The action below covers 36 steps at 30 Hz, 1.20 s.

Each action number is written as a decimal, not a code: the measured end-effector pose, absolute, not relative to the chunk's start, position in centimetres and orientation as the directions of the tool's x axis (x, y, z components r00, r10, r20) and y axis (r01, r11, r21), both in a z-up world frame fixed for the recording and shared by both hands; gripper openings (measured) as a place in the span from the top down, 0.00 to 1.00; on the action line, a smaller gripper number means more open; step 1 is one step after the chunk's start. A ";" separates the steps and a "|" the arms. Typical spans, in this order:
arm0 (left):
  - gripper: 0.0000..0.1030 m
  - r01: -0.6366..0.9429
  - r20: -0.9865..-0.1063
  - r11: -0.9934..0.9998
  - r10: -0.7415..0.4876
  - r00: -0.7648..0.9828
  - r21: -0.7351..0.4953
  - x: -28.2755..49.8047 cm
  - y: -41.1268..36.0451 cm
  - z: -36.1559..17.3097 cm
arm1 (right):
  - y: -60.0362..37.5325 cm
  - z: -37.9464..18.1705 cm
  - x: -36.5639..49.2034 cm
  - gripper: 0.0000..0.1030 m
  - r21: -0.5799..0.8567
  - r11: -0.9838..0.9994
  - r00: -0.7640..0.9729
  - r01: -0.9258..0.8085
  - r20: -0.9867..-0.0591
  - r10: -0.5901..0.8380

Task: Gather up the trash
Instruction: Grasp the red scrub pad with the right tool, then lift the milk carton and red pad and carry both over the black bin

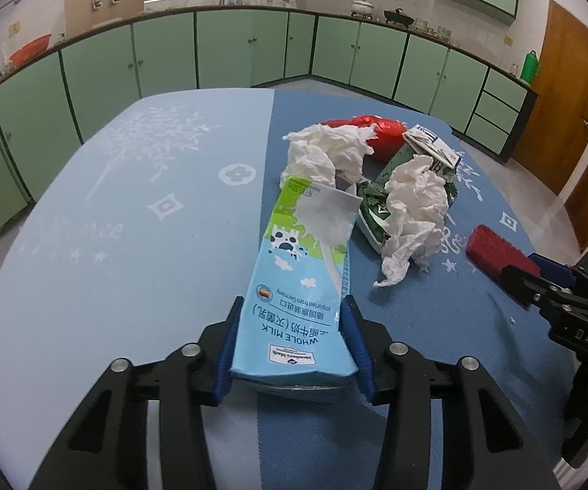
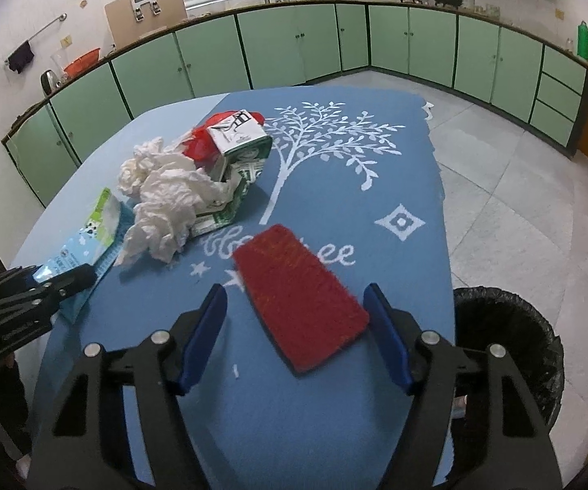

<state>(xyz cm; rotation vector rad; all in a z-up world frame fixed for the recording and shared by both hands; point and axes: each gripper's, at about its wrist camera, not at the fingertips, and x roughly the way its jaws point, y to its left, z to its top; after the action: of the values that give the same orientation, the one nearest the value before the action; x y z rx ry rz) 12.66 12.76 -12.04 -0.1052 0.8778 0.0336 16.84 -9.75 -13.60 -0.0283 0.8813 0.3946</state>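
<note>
My left gripper (image 1: 291,318) is shut on a flattened blue whole-milk carton (image 1: 300,281), its blue pads pressing both sides; the carton also shows in the right wrist view (image 2: 83,245). Beyond it lie crumpled white tissues (image 1: 412,212), a crushed green carton (image 1: 379,204) and a red wrapper (image 1: 379,132). My right gripper (image 2: 296,306) is open, its fingers on either side of a red scrub pad (image 2: 300,296) that lies flat on the table, not touching it. The pile also shows in the right wrist view: tissues (image 2: 163,200) and green carton (image 2: 238,151).
The table (image 1: 130,245) has a blue patterned cloth. A bin with a black bag (image 2: 506,351) stands on the floor at the table's right edge. Green kitchen cabinets (image 2: 294,49) run along the far walls.
</note>
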 end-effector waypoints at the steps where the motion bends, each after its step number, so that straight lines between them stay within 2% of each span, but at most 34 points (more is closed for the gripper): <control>1: 0.54 -0.077 -0.770 0.994 -0.012 0.638 -0.080 12.7 12.7 -12.1 | -9.8 -13.6 16.7 0.34 0.143 0.926 0.566 -0.349 -0.755 0.330; 6: 0.40 -0.082 -0.777 0.993 -0.015 0.630 -0.085 13.3 12.6 -12.3 | -9.9 -13.5 16.5 0.34 0.142 0.923 0.558 -0.359 -0.760 0.334; 10: 0.36 -0.082 -0.780 0.994 -0.009 0.626 -0.077 13.9 12.3 -12.6 | -10.1 -14.0 17.3 0.37 0.140 0.927 0.556 -0.347 -0.766 0.323; 11: 0.36 -0.082 -0.779 0.994 -0.008 0.627 -0.077 14.1 12.2 -12.6 | -10.1 -14.1 17.5 0.40 0.136 0.928 0.553 -0.348 -0.769 0.320; 12: 0.40 -0.082 -0.778 0.994 -0.009 0.628 -0.077 14.1 12.2 -12.7 | -10.0 -14.1 17.7 0.49 0.129 0.928 0.552 -0.349 -0.772 0.315; 14: 0.51 -0.085 -0.776 0.993 -0.005 0.631 -0.076 14.2 12.1 -12.6 | -9.8 -14.1 17.7 0.50 0.116 0.926 0.552 -0.360 -0.774 0.311; 17: 0.58 -0.087 -0.767 0.993 -0.007 0.642 -0.083 13.9 12.2 -12.4 | -9.7 -13.9 17.2 0.52 0.092 0.920 0.557 -0.382 -0.771 0.309; 36: 0.58 -0.048 -0.670 0.994 -0.029 0.742 -0.096 10.6 10.5 -7.4 | -10.8 -7.4 13.8 0.52 0.112 0.918 0.664 -0.381 -0.657 0.356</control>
<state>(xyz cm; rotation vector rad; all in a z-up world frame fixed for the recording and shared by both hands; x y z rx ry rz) 10.56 10.53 -7.40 -0.1093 0.7357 0.0105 13.75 -10.84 -7.44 -0.0355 0.7343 0.4162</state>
